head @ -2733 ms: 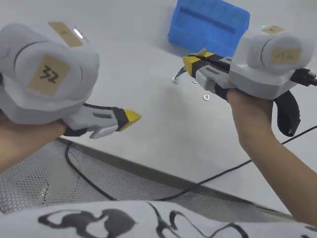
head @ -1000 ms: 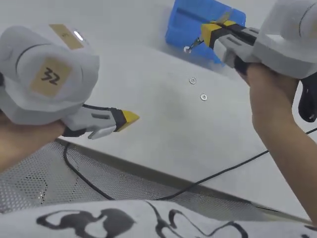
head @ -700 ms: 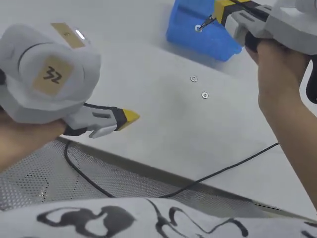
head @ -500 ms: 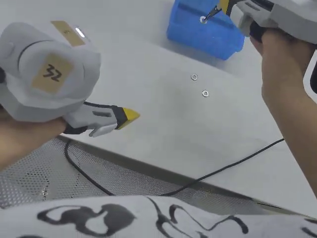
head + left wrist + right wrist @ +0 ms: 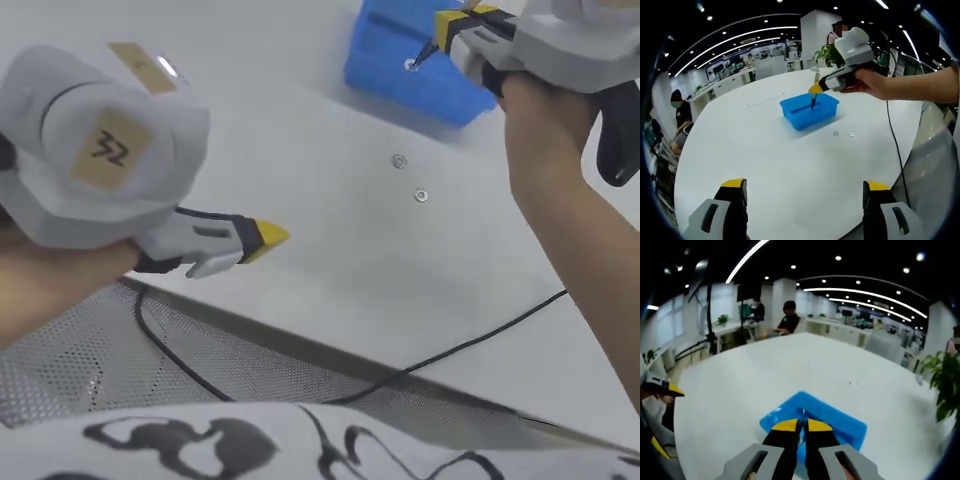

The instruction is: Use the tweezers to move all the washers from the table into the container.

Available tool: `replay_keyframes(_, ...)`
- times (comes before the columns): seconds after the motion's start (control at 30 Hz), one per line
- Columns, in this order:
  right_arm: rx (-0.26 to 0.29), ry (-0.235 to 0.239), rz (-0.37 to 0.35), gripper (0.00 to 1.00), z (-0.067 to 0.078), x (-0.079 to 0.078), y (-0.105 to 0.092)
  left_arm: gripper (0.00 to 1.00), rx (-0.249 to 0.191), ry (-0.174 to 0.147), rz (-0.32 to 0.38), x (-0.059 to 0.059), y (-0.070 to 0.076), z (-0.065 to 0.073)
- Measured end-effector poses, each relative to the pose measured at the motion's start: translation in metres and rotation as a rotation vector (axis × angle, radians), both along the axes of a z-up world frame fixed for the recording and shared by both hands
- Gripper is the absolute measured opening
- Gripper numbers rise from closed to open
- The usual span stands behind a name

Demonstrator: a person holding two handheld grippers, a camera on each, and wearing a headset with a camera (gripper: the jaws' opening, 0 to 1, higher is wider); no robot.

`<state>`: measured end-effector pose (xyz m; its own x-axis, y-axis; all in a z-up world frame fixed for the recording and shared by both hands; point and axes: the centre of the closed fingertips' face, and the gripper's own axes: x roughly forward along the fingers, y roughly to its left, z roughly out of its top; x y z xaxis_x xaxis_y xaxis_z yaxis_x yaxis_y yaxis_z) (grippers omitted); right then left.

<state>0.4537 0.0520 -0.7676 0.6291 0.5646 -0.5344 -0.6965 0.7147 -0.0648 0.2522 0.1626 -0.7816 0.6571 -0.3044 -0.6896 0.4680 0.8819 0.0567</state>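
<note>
Since the earliest frame the right hand-held gripper (image 5: 801, 426) has been carried from the loose washers on the tabletop (image 5: 330, 250) up over the blue container (image 5: 420, 95). Three washers lay on the tabletop then; two are counted now.

Right hand-held gripper: clenched on the tweezers (image 5: 426, 51), jaws pressed nearly together in the right gripper view. A carried washer (image 5: 411, 66) is seen at the tweezer tips, above the container's open top. It seems to be pinched and not yet dropped, but it is too small to be sure.

Left hand-held gripper (image 5: 804, 185): released, jaws spread wide, nothing between them, held low near the tabletop edge, well apart from the work.

Progress: one washer is judged nearly delivered. A near washer (image 5: 421, 196) and a far washer (image 5: 399, 161) are left on the tabletop, close together, just in front of the container. Washers already inside the container cannot be made out.

Writing: "32" is handwritten on a tan label (image 5: 105, 150) on the left hand-held gripper's body. A second tan tag (image 5: 140, 66) is seen on top, text not readable. No brand is visible.
</note>
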Motion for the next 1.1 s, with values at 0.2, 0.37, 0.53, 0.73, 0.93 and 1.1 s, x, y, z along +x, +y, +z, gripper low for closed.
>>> replay_keyframes(0.2, -0.021, 0.023, 0.010, 0.00, -0.015, 0.000, 0.002, 0.98, 0.007, 0.008, -0.001, -0.001, 0.000, -0.002)
replay_keyframes(0.37, -0.034, 0.026, 0.013, 0.00, -0.020, -0.001, 0.002, 0.98, 0.014, 0.013, -0.001, -0.002, 0.001, -0.004)
replay_keyframes(0.53, -0.043, 0.034, 0.014, 0.00, -0.026, -0.001, 0.002, 0.98, 0.014, 0.019, -0.002, -0.003, 0.000, -0.006)
replay_keyframes(0.73, -0.022, 0.024, 0.003, 0.01, -0.026, -0.003, 0.001, 0.98, 0.017, 0.019, -0.002, -0.003, 0.001, -0.006)
replay_keyframes(0.93, -0.030, 0.021, -0.003, 0.02, -0.025, -0.001, 0.000, 0.98, 0.017, 0.012, -0.006, -0.004, 0.000, -0.004)
replay_keyframes(1.1, 0.033, 0.071, -0.035, 0.02, -0.020, 0.000, -0.002, 0.98, 0.027, -0.001, -0.011, -0.004, 0.000, 0.002)
